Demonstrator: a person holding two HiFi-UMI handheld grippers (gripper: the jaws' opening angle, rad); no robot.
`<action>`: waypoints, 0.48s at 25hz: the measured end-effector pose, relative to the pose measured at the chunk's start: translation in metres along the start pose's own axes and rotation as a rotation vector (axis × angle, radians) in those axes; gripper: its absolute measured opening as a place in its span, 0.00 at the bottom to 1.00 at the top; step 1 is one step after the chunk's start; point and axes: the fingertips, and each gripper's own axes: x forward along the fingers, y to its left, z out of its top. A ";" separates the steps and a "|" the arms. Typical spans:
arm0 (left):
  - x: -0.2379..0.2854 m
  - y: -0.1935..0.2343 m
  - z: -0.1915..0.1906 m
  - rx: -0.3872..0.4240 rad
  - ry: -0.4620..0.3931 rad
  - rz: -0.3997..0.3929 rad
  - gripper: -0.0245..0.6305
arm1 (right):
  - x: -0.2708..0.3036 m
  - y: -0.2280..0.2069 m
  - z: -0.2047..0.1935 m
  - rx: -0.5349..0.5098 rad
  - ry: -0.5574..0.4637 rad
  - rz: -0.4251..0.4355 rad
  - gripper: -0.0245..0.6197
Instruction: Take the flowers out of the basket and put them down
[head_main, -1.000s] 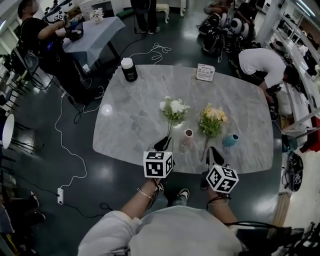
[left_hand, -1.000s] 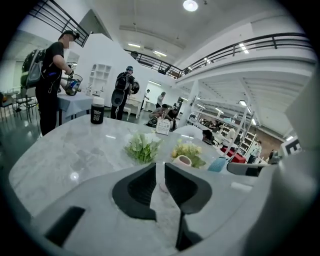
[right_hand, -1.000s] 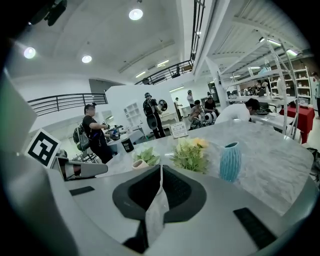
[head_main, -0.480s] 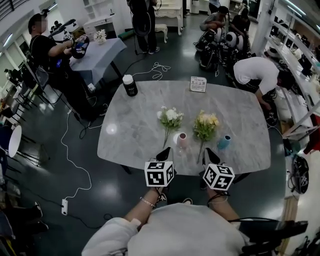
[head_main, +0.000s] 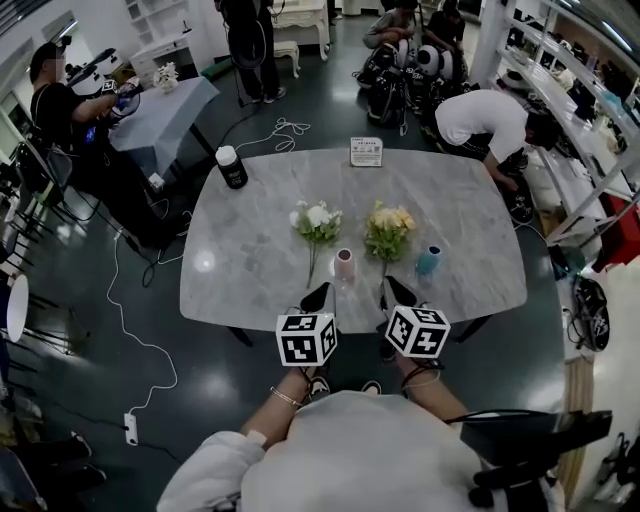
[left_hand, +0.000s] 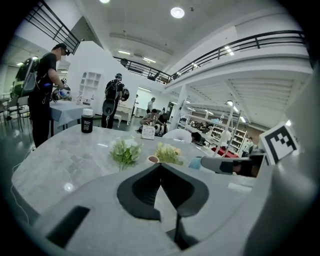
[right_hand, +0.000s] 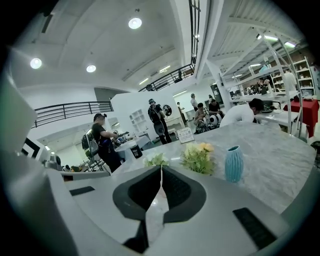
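Note:
Two bunches lie flat on the marble table (head_main: 240, 270), stems toward me: white flowers (head_main: 317, 220) and yellow flowers (head_main: 389, 224). No basket is in view. My left gripper (head_main: 316, 297) hovers at the near edge, just short of the white bunch's stem, shut and empty. My right gripper (head_main: 398, 291) hangs near the yellow bunch's stem, also shut and empty. In the left gripper view the shut left gripper (left_hand: 160, 165) points at the white flowers (left_hand: 125, 151) and yellow flowers (left_hand: 169, 154). The right gripper (right_hand: 161, 170) faces the yellow flowers (right_hand: 197, 157).
A pink vase (head_main: 343, 265) stands between the stems and a blue vase (head_main: 428, 260) right of the yellow bunch. A black jar (head_main: 231, 167) and a sign card (head_main: 366, 152) stand at the far edge. People work around the table, and cables lie on the floor.
Both grippers have drawn back a little toward the table's near edge, away from the stems. The flowers have stayed where they lie. My head view has shifted.

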 end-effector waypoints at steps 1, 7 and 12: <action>0.000 -0.001 0.000 0.007 0.002 -0.014 0.05 | -0.001 0.001 -0.002 0.012 0.001 -0.008 0.06; -0.002 -0.001 0.005 0.046 0.004 -0.097 0.05 | -0.008 0.006 -0.011 0.055 -0.017 -0.091 0.06; -0.007 -0.005 -0.002 0.053 0.006 -0.129 0.05 | -0.020 0.010 -0.022 0.055 -0.010 -0.120 0.06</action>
